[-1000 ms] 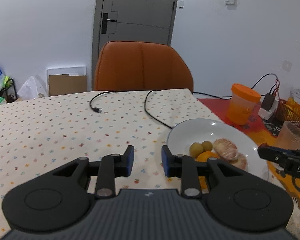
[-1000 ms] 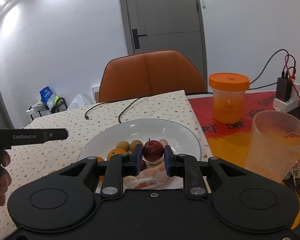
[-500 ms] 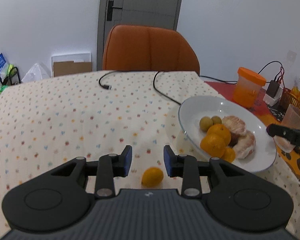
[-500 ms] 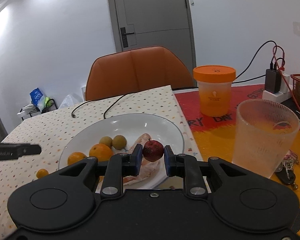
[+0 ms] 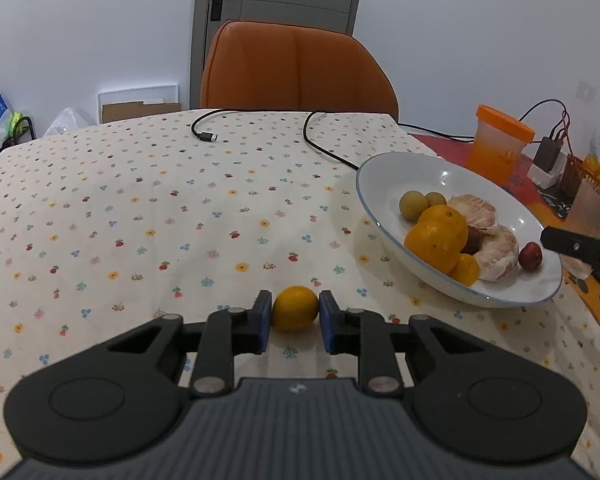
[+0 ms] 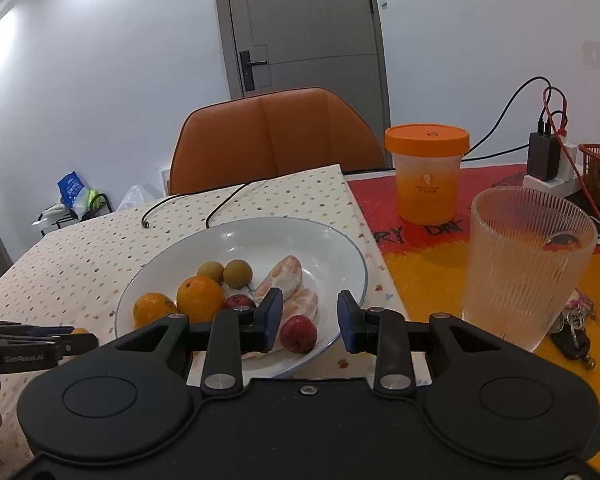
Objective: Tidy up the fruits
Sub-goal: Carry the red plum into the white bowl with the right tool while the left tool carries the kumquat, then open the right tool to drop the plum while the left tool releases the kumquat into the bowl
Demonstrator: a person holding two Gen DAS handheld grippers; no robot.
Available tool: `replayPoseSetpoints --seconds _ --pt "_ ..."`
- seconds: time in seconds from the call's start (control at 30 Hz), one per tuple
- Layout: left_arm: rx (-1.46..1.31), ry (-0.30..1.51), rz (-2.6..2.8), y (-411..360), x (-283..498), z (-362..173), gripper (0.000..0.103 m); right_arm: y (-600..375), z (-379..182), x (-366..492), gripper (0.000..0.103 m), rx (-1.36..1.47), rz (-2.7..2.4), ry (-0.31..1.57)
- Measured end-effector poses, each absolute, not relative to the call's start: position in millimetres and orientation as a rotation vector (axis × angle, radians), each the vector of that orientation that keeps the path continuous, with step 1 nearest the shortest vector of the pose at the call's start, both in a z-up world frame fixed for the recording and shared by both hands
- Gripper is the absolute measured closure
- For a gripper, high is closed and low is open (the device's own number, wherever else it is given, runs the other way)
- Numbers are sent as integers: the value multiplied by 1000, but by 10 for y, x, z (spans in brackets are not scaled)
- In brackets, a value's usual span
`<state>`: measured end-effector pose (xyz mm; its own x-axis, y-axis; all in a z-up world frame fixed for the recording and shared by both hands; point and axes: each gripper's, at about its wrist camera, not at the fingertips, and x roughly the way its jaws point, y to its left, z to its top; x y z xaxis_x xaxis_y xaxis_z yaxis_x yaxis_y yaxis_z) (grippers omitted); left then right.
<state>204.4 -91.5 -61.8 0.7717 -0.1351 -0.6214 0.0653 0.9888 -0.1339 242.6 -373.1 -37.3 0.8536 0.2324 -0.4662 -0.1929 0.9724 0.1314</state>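
A small orange (image 5: pixel 295 308) lies on the dotted tablecloth. My left gripper (image 5: pixel 295 316) is closing on it, and its blue pads press both sides. The white plate (image 5: pixel 380 176) to the right holds oranges (image 5: pixel 436 236), peeled citrus (image 5: pixel 496 252), two small green fruits (image 5: pixel 413 205) and a small red fruit (image 5: pixel 530 256). In the right wrist view my right gripper (image 6: pixel 310 304) hangs over the plate's (image 6: pixel 260 236) near rim. Its jaws are opening and stand apart. The red fruit (image 6: pixel 298 334) lies on the plate below them, touching neither pad.
An orange-lidded cup (image 6: pixel 427 176) and a ribbed glass (image 6: pixel 528 264) stand right of the plate on a red and yellow mat. Keys (image 6: pixel 576 328) lie by the glass. A black cable (image 5: pixel 320 144) crosses the far cloth. An orange chair (image 5: pixel 296 68) stands behind the table.
My left gripper sank to the cloth and shut on the small orange. My right gripper let go of the red fruit, which now lies on the plate.
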Motion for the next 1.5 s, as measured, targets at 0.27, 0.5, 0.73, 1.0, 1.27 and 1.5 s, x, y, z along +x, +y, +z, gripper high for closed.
replayPoseSetpoints --seconds 0.27,0.5,0.73,1.0,1.27,1.5 --pt "-103 643 -130 -978 2047 -506 80 -3694 -415 2387 63 88 236 502" --pt "-84 610 -162 -1118 2147 -378 80 -3689 -396 2354 62 98 252 497" --pt "-74 589 -198 -1275 2259 -282 80 -3739 -355 2314 62 109 253 485" --pt "-58 571 -220 -1416 2348 -179 80 -3729 -293 2275 62 112 271 483" --pt "-43 553 -224 -1454 2292 -39 76 -3711 -231 2215 62 116 284 479" --pt "-30 548 -190 -1297 2121 50 76 -3678 -187 2172 60 116 297 472"
